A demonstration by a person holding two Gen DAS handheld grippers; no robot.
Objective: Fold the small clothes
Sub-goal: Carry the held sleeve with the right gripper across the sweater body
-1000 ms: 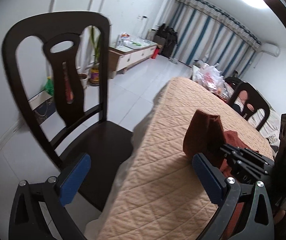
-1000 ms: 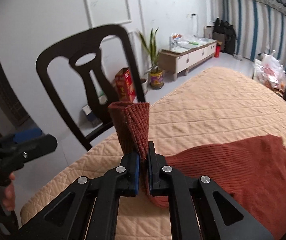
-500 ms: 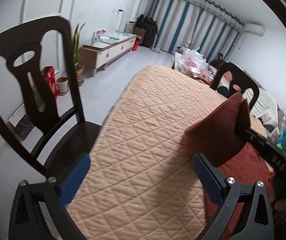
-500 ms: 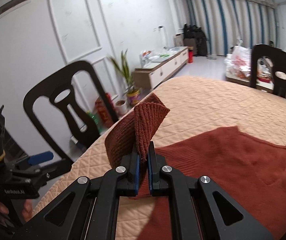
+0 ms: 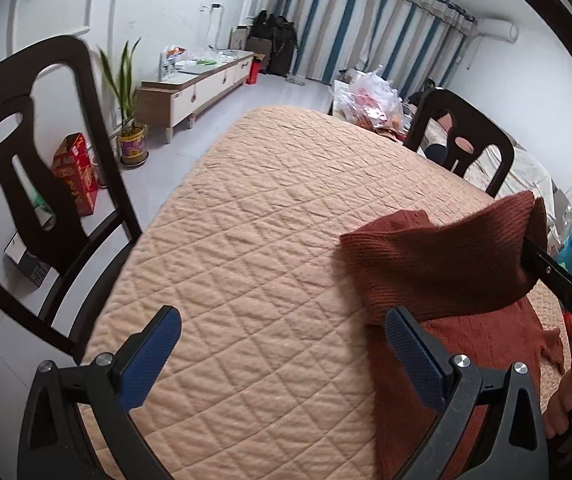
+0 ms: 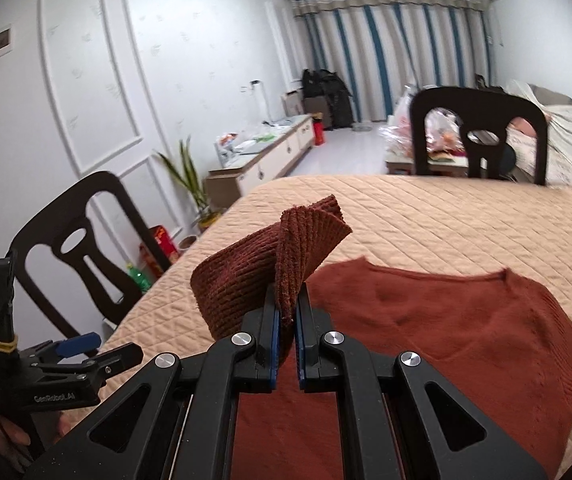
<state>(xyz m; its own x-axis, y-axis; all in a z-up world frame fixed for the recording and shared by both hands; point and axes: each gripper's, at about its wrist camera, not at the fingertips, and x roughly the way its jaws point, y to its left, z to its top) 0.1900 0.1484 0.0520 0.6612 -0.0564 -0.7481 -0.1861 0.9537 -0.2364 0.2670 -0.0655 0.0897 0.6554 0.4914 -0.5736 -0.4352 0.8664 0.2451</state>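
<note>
A rust-red knitted sweater [image 6: 446,332] lies spread on the table under a quilted tan cover [image 6: 426,216]. My right gripper [image 6: 286,320] is shut on a lifted sleeve or edge of the sweater [image 6: 286,252], which arches up off the cloth. In the left wrist view the same raised part of the sweater [image 5: 438,264] hangs from the right gripper [image 5: 530,240] at the right. My left gripper [image 5: 282,344] stands open above the tan cover [image 5: 270,220], to the left of the sweater, with nothing between its blue pads [image 5: 150,356]. It shows also in the right wrist view, the left gripper [image 6: 98,346] at the lower left, held by a hand.
A dark wooden chair [image 5: 26,160] stands at the table's left edge, and another chair [image 5: 458,136] at the far end. A plastic bag [image 5: 370,96] sits beyond the table. A low cabinet [image 5: 202,84], a potted plant [image 5: 126,96] and a red box [image 5: 76,172] line the left wall.
Both grippers have swung to the right over the table. The right gripper carried the raised sweater part across and higher, with more of the flat sweater now in its view.
</note>
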